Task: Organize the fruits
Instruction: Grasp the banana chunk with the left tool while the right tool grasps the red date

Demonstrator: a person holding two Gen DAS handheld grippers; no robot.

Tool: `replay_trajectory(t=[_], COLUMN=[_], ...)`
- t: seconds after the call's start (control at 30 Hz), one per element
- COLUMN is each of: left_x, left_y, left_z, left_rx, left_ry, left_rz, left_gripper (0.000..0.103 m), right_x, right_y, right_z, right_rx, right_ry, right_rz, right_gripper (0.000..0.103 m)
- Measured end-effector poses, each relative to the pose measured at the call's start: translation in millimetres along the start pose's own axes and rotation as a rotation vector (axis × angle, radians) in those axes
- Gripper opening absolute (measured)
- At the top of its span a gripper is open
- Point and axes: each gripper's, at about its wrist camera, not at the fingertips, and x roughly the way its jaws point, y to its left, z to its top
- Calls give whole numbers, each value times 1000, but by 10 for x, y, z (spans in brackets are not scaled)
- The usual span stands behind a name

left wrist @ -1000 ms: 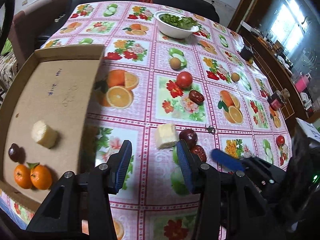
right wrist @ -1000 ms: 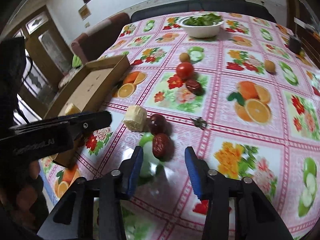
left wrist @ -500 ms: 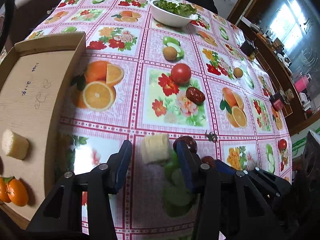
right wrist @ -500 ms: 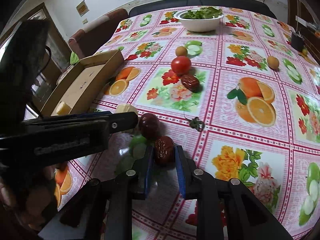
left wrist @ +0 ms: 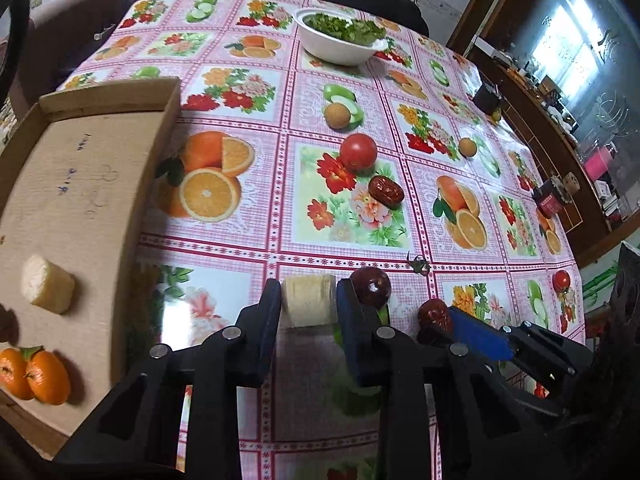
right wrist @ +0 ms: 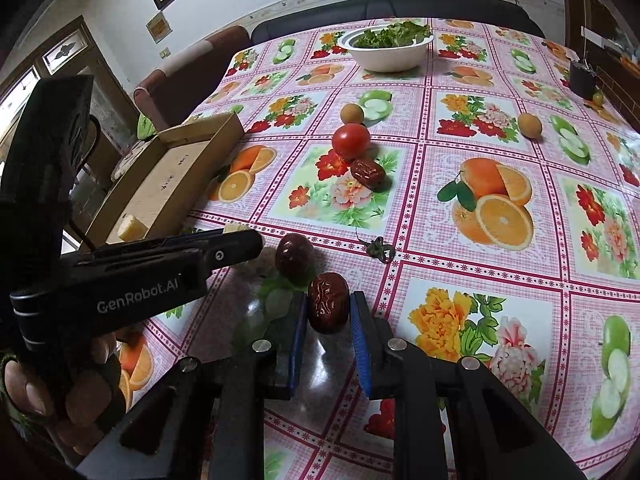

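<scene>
Two grips are on at once. My left claw (left wrist: 308, 304) has just been closing and its blue pads now press both sides of the pale corn piece (left wrist: 309, 300), which sits on the counter (left wrist: 240, 264) between them. My right claw (right wrist: 329, 316) is clamped narrow on a wrinkled red date (right wrist: 328, 302), also low on the counter.

Risks, as I judge them:
- A smooth dark date (left wrist: 371, 286) lies touching the outer side of the left claw's right finger. Lifting could nudge it and send it rolling on the glossy cloth.
- Both claws work close together; the right one sits just beside the left in the left wrist view. Lifting on crossing paths toward the cardboard tray (left wrist: 152, 168) could knock them together.
- Corn piece is a short ridged cylinder held on its curved sides. It may twist or slip if the pads sit off-centre.
- Date is oval with creased, leathery skin; a hard squeeze may dent it.

Tray is plain corrugated card with low walls; it holds another corn piece (left wrist: 48, 290) and two mandarins (left wrist: 34, 376). A tomato (left wrist: 359, 151), round and shiny, and a third date (left wrist: 386, 192) wait farther out.
</scene>
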Motion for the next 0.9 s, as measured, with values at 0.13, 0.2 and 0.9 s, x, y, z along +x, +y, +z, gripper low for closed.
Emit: replay_trajectory(t=[0.13,0.2,0.9], left_x=[-120,-183,-591], left_y=[48,75,292], left_z=[-13,-19,-97], left_rx=[-5,-8,-24], left_ry=[-24,-37,-124], left_rz=[21,32,128], left_gripper=[26,26,26], right_x=[-46,-61,-140], right_y=[23,43,315], right_z=[11,17,105], right_rx=[-1,-4,-50], right_ry=[-11,-14,-34], right_rz=[1,1,37], right_gripper=[22,22,22])
